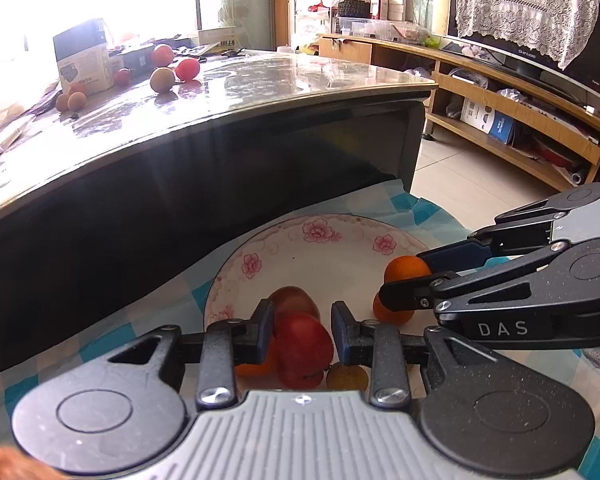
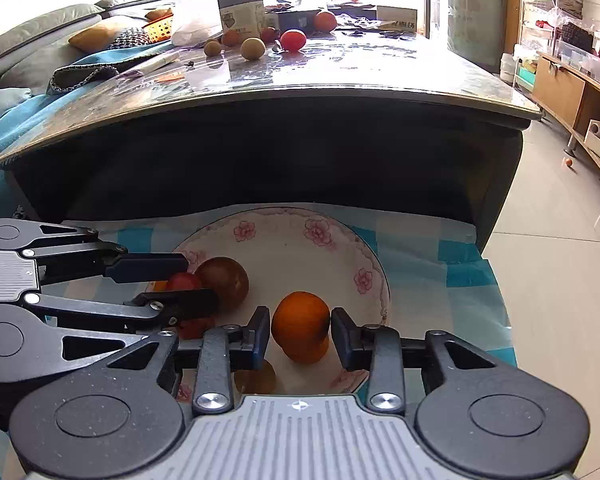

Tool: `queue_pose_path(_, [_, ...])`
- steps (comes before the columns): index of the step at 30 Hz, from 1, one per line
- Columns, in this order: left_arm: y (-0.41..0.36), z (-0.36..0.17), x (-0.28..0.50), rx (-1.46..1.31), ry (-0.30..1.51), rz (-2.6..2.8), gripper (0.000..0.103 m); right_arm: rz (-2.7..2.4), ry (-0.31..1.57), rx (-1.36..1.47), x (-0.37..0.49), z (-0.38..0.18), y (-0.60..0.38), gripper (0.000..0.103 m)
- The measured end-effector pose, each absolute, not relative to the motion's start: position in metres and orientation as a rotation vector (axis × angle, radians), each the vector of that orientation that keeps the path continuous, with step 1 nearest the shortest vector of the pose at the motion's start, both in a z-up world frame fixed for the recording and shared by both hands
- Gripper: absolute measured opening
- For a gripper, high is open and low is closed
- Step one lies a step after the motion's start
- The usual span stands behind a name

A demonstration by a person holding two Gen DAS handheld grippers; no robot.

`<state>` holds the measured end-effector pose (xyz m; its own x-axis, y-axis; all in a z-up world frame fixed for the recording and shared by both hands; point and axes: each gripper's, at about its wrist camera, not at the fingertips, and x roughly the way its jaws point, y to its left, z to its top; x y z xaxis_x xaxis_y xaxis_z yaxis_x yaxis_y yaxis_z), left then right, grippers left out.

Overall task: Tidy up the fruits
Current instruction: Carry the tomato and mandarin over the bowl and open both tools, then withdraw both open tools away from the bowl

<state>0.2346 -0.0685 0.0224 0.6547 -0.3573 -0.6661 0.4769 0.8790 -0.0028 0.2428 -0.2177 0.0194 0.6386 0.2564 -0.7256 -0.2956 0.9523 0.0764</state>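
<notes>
A white bowl with pink flowers [image 1: 320, 236] [image 2: 292, 220] stands on a blue checked cloth. My left gripper [image 1: 302, 330] [image 2: 180, 280] is over the bowl with its fingers around a red fruit [image 1: 304, 344] [image 2: 184, 280], with small gaps at both pads. A brown fruit [image 2: 224, 280] lies beside it. My right gripper [image 2: 300, 332] [image 1: 404, 280] is open around an orange [image 2: 300, 320] [image 1: 404, 268] that sits on another orange in the bowl. More fruits [image 1: 164, 78] [image 2: 256, 46] lie on the table behind.
A dark table with a glossy top [image 1: 280, 80] [image 2: 340, 68] stands just beyond the bowl, with a box [image 1: 84, 56] and clutter at its far side. A wooden shelf unit [image 1: 512, 104] and tiled floor are to the right. A sofa with cushions [image 2: 60, 36] is at the left.
</notes>
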Motion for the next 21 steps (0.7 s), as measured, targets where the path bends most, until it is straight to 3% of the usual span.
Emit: queue_pose_path(21, [-0.042,0.049,0.205,0.138,0.687,-0.440,0.042,0.283,0.788,-0.021,0.225,0.045,-0.221,0.034])
